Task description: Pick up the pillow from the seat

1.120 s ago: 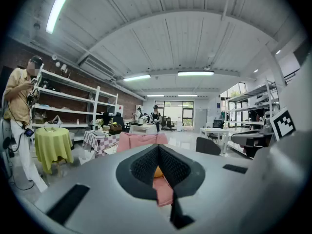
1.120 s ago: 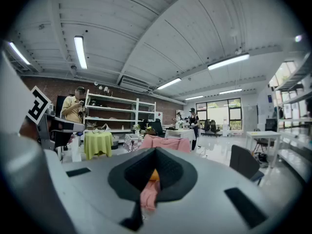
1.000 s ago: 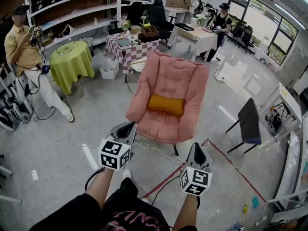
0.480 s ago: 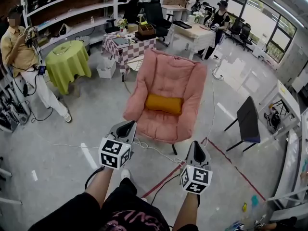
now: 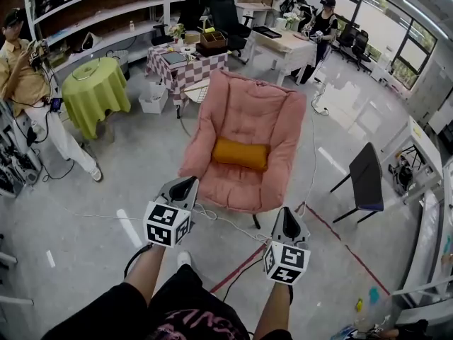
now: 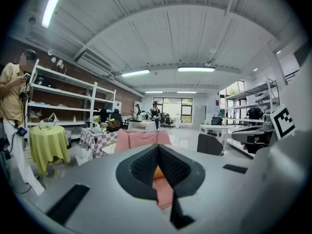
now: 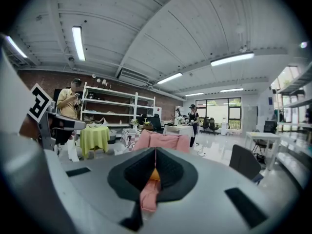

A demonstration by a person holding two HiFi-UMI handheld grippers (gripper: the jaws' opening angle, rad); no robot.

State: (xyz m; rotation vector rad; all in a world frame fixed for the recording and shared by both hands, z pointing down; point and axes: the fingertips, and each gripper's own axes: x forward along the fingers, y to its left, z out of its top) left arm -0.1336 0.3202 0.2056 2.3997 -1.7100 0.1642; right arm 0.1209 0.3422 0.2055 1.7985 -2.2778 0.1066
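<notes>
The pillow [image 5: 241, 154] you want lies flat across the seat of the pink chair [image 5: 248, 105], pushed back against the foot of the backrest, its long side running from one arm of the chair to the other. Your left gripper [image 5: 185, 186] and right gripper [image 5: 287, 222] both hang in front of the chair, well apart from the pillow, the left off the chair's front left corner and the right off its front right. Each has its jaws pressed together with nothing between them; only the chair and a sliver of orange show past the closed tips. You will have to spread both claws before you reach in. Judging by its plump, rounded look, the pillow should be light and soft, so expect it to squash under the pads and sag in the middle if lifted from one end alone. Take a deep bite of one short end with each gripper, catching stuffing and not only cover. From this far I can't quite tell the fabric; it may be smooth enough to slide, so grip firmly.
</notes>
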